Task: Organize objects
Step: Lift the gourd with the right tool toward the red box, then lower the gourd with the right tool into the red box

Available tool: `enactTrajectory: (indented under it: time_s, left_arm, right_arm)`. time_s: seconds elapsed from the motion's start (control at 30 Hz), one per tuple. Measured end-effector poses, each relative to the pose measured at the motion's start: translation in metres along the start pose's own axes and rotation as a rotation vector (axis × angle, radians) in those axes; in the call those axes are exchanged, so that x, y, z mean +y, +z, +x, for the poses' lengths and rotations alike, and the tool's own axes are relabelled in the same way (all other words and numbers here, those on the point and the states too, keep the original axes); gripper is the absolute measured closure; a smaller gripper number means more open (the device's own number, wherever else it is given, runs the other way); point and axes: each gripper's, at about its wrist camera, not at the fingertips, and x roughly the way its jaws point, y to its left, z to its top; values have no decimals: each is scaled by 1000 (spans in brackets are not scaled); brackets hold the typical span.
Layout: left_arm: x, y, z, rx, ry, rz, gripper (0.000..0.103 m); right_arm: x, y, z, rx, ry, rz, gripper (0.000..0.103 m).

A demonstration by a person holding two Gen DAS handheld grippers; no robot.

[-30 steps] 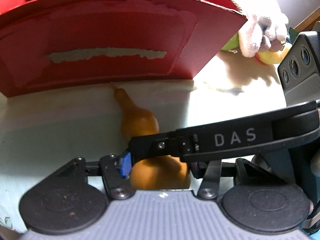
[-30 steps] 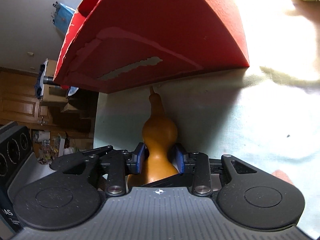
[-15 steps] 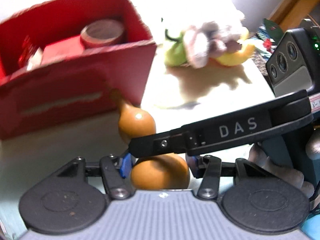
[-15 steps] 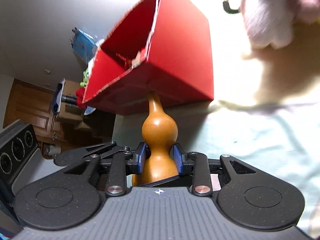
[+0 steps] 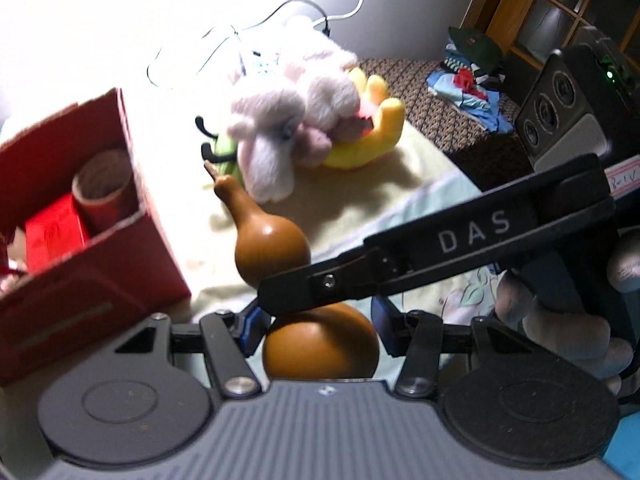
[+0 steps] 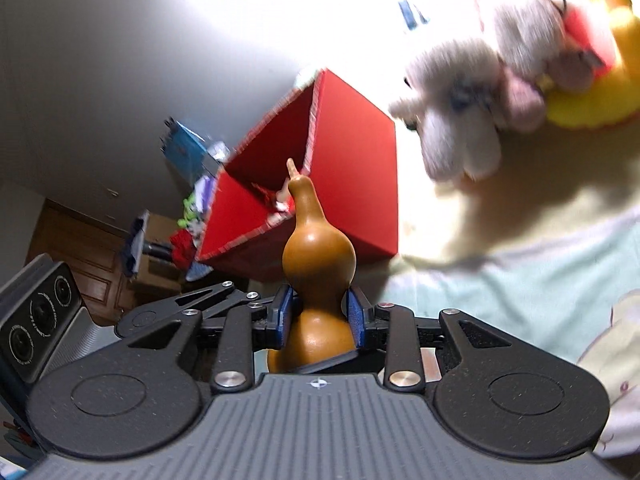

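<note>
Both tools have risen with the gourd (image 5: pixel 272 252) since the earlier frames: it lay low against the red box's outer wall, and now it is held above the surface with the box's open top in sight. The left tool (image 5: pixel 316 326) is clenched on the gourd's wide lower bulb, its blue pads at either side. The right tool (image 6: pixel 318 316) grips the gourd at its narrow waist, and its long black finger crosses in front of the gourd in the left view.

The red box (image 5: pixel 132 184) stands to the left on a pale cream and light green cloth (image 5: pixel 424 196), brightly lit further back. Inside it sit a cardboard tube (image 5: pixel 102 184) and a smaller red box (image 5: pixel 54 228). Beyond the gourd's stem lie a white and pink plush toy (image 5: pixel 296 120), touching a yellow plush (image 5: pixel 376 136) and a green one (image 5: pixel 226 152). Cables (image 5: pixel 256 24) trail over the bright area behind them. At the right, a patterned brown surface (image 5: pixel 432 92) carries a pile of clothes (image 5: pixel 472 68), before a wooden-framed window (image 5: pixel 532 4). In the right view, wooden cabinets (image 6: pixel 88 248) stand under a plain grey wall.
</note>
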Motion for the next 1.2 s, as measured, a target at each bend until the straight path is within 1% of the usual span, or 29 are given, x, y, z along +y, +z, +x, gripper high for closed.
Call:
enactTrajectory:
  time_s: [0.1, 0.23, 0.4, 0.57, 0.67, 0.87, 1.0, 1.2]
  left_arm:
    - [-1, 12, -12, -48, 23, 13, 51]
    - [7, 24, -31, -105, 71, 26, 51]
    - [33, 32, -53, -160, 127, 30, 51]
    - [73, 40, -68, -179, 185, 28, 50]
    - [106, 43, -73, -161, 207, 12, 50]
    - [169, 47, -73, -86, 247, 1, 47]
    - [200, 42, -70, -44, 283, -3, 46]
    - [244, 31, -58, 30, 308, -61, 44]
  right_arm:
    - [11, 13, 2, -25, 18, -32, 71]
    - [30, 30, 16, -47, 50, -70, 71]
    - [56, 53, 48, -53, 85, -74, 71]
    - [81, 72, 94, -48, 91, -69, 71]
    - [89, 79, 127, -33, 91, -15, 71]
    - [93, 83, 187, 19, 99, 117, 71]
    - [94, 82, 223, 62, 93, 177, 71]
    - [92, 77, 262, 113, 78, 258, 72]
